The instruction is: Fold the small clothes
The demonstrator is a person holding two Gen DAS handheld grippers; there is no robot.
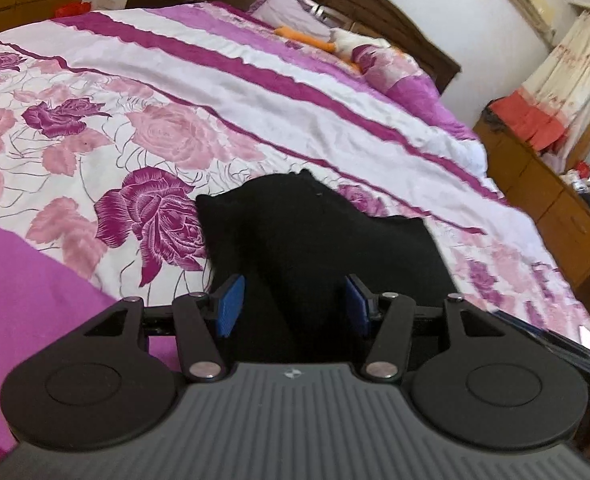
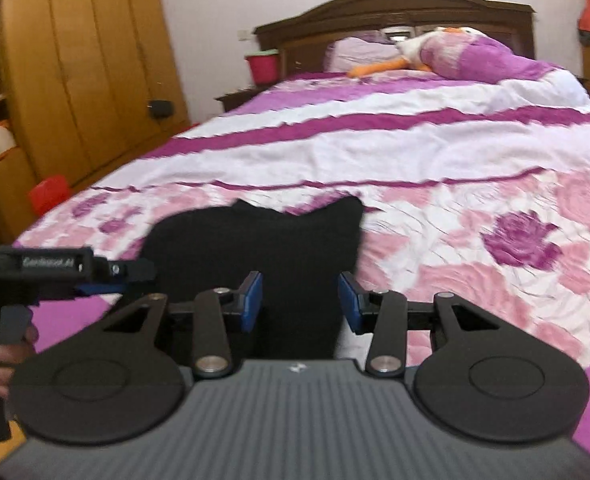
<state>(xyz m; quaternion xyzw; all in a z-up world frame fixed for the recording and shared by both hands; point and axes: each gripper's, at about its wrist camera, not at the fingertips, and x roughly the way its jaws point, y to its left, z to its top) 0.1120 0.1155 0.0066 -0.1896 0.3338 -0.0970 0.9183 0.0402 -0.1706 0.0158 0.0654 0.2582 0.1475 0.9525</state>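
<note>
A small black garment (image 1: 315,236) lies on the floral bedspread near the bed's foot, also in the right wrist view (image 2: 263,240). My left gripper (image 1: 295,306) is open, its blue pads apart on either side of the garment's near edge, with cloth between them. My right gripper (image 2: 299,300) is open too, its pads straddling the near edge of the same garment. The left gripper's body (image 2: 55,270) shows at the left of the right wrist view, held by a hand. The near edge of the garment is hidden under both grippers.
The bed (image 1: 255,92) has a pink, purple and white floral cover, with pillows (image 2: 475,56) and a plush toy (image 2: 379,66) at the headboard. A wooden wardrobe (image 2: 75,60) stands left, a wooden dresser (image 1: 543,184) right. A red bucket (image 2: 262,65) sits on a nightstand.
</note>
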